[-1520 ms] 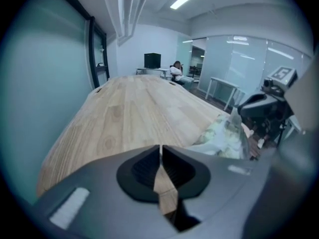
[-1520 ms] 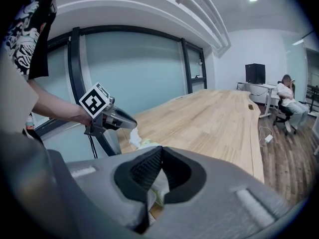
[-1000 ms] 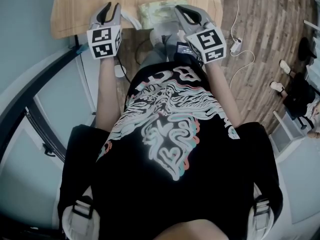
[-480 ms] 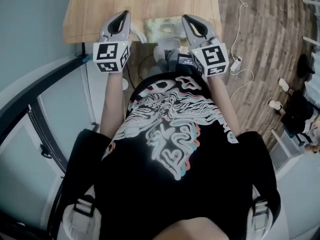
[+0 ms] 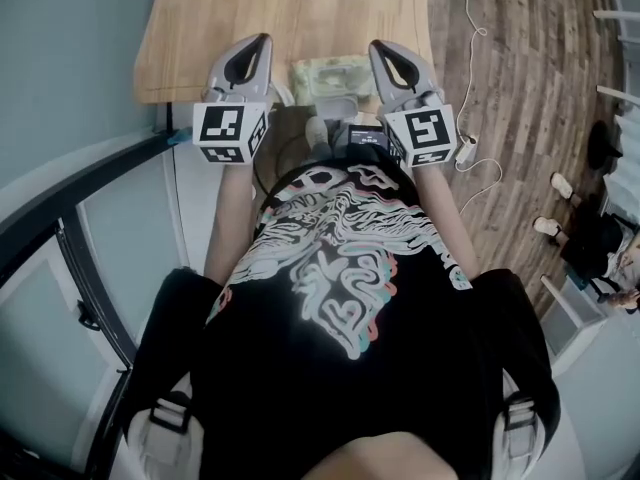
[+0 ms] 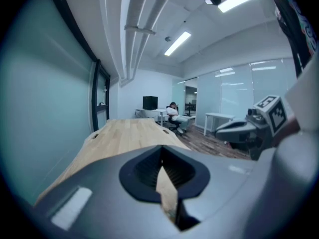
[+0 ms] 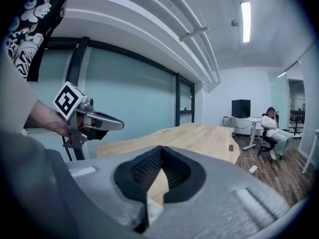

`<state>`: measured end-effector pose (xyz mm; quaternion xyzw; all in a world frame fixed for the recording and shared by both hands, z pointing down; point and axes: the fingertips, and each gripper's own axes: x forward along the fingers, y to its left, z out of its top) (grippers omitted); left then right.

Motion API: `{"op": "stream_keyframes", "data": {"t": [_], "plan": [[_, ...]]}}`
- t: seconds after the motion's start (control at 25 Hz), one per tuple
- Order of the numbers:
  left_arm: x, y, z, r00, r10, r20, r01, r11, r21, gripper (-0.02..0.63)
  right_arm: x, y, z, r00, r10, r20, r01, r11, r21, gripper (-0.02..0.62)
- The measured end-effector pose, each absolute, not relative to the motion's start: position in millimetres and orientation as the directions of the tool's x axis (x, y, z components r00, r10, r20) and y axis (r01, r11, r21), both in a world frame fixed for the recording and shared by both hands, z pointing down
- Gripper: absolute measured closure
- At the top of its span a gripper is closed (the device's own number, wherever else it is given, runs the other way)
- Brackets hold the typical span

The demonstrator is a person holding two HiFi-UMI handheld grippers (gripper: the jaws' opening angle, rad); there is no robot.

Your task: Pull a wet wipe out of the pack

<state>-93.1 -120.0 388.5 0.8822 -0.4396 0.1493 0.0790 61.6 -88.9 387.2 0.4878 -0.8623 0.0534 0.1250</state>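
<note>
The pale green wet wipe pack point(image 5: 328, 75) lies at the near edge of the wooden table point(image 5: 290, 8), between my two grippers. My left gripper point(image 5: 261, 41) is just left of it, and my right gripper point(image 5: 379, 47) just right of it. Both hover over the table's edge with jaws together and nothing held. In the left gripper view the left gripper point(image 6: 161, 152) points down the tabletop, with the right gripper point(image 6: 247, 129) to its side. In the right gripper view the right gripper point(image 7: 160, 152) is shut, with the left gripper point(image 7: 94, 123) beside it. Neither gripper view clearly shows the pack.
A glass wall point(image 5: 70, 118) runs along the table's left side. On the wood floor to the right lie a white cable and plug block point(image 5: 466, 148). A seated person point(image 7: 273, 128) and white desks are far down the room.
Both grippers have drawn a little closer together on either side of the pack. More of the tabletop shows beyond them. Both jaws stay shut.
</note>
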Motion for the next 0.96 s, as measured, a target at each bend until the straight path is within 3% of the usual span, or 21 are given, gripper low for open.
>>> {"op": "stream_keyframes", "data": {"t": [0.96], "plan": [[-74.6,-118.7,396.1,0.574,-0.724,0.383,-0.772,-0.634,-0.042,0.615,65.4,-95.4,382.7,-0.493,-0.832,0.256,-0.858,0.513,0.015,0.595]]}}
